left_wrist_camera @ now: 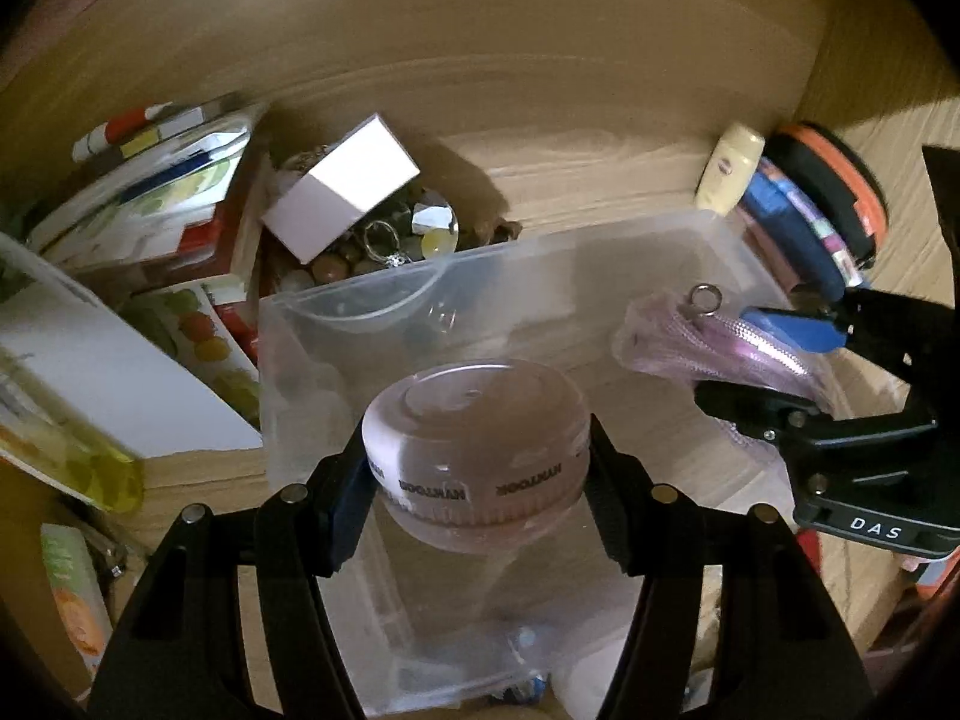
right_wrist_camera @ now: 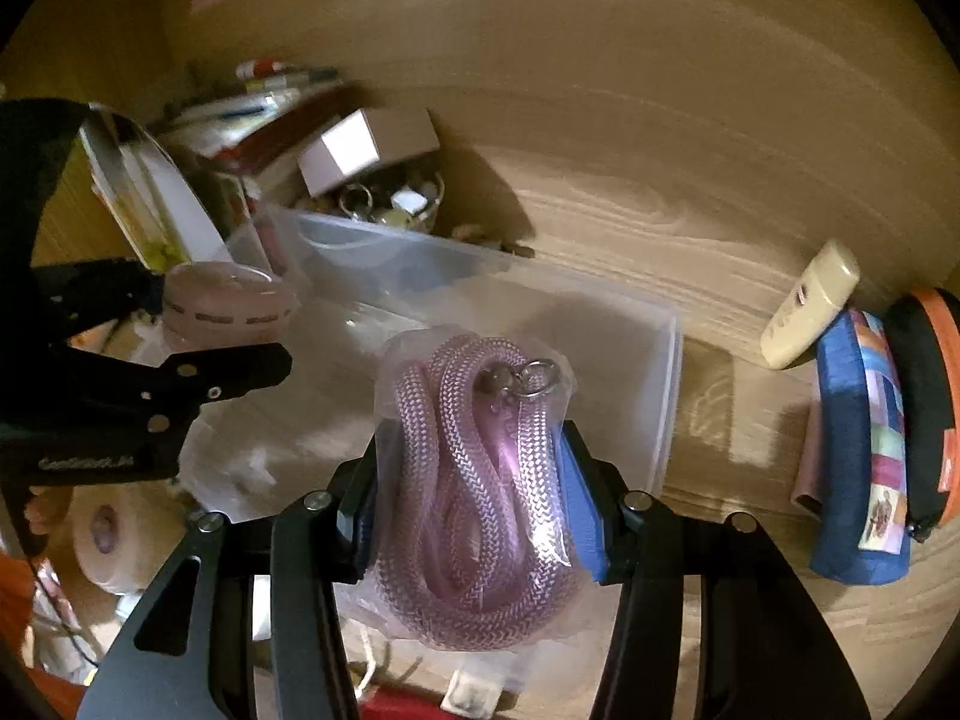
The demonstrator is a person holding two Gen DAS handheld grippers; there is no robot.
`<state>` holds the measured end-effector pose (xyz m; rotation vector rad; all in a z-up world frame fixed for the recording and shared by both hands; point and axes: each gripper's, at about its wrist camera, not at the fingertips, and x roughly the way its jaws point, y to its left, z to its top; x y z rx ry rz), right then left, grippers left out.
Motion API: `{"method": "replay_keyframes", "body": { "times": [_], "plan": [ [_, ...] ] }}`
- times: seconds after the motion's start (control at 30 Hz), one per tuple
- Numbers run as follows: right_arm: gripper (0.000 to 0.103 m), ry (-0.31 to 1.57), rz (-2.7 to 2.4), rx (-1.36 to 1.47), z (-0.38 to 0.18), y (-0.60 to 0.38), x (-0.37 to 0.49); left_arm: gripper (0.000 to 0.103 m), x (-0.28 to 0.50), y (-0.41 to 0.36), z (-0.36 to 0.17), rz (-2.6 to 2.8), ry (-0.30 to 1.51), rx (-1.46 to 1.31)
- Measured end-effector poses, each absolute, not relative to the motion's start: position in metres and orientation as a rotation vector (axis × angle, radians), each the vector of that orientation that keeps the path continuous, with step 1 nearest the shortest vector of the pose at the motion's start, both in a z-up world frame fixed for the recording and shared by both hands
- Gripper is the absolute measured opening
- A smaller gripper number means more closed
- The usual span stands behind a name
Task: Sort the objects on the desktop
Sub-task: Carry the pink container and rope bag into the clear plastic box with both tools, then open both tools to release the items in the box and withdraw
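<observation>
- Desk (left_wrist_camera: 600, 138): pale wood grain, cluttered along the left and right edges.
- Bin (left_wrist_camera: 336, 324): clear plastic, rectangular, open top, mid-desk. Both grippers are held over it.
- Books (left_wrist_camera: 156, 204): leaning pile left of bin; covers with fruit pictures, titles too blurred to read.
- Left gripper (left_wrist_camera: 477, 468): jaws closed on the puck, one pad against each side.
- Right gripper (right_wrist_camera: 471, 492): jaws closed on the cord bag, blue pads pressing both sides. White lettering "DAS" on its body, read from the left wrist view.
- Pouch (right_wrist_camera: 864, 444): blue with a patchwork strip, right edge of desk, beside a black-and-orange case (right_wrist_camera: 930, 408).
- Cord bag (right_wrist_camera: 474, 480): coiled pink braided cord with a metal ring, sealed in clear plastic; held above the bin's right half.
- Puck (left_wrist_camera: 480, 432): round, translucent pinkish, printed band repeating around the rim; reads roughly "NUKTOOK", seen upside down, uncertain. Held above the bin's near end.
- White box (left_wrist_camera: 342, 192): tilted on a dish of trinkets behind the bin.
- Cream tube (right_wrist_camera: 810, 306): lying near the pouch; label unreadable.
</observation>
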<state>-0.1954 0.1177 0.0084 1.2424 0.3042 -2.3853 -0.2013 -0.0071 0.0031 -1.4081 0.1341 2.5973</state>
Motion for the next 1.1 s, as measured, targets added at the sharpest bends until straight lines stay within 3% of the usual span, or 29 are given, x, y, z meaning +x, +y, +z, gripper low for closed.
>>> {"method": "replay_keyframes", "body": {
  "times": [0.63,0.87,1.1],
  "plan": [
    [0.05,0.395,-2.329,1.325,-0.008,0.106,-0.202,0.063,-0.208,0.011,-0.016,2.491,0.281,-1.503],
    [0.062,0.404,-2.338,1.308,-0.003,0.108,-0.193,0.071,-0.203,0.01,-0.009,2.506,0.272,-1.471],
    [0.065,0.4,-2.418,1.22,0.026,0.122,-0.166,0.074,-0.184,0.001,0.022,2.567,0.238,-1.372]
  ]
}}
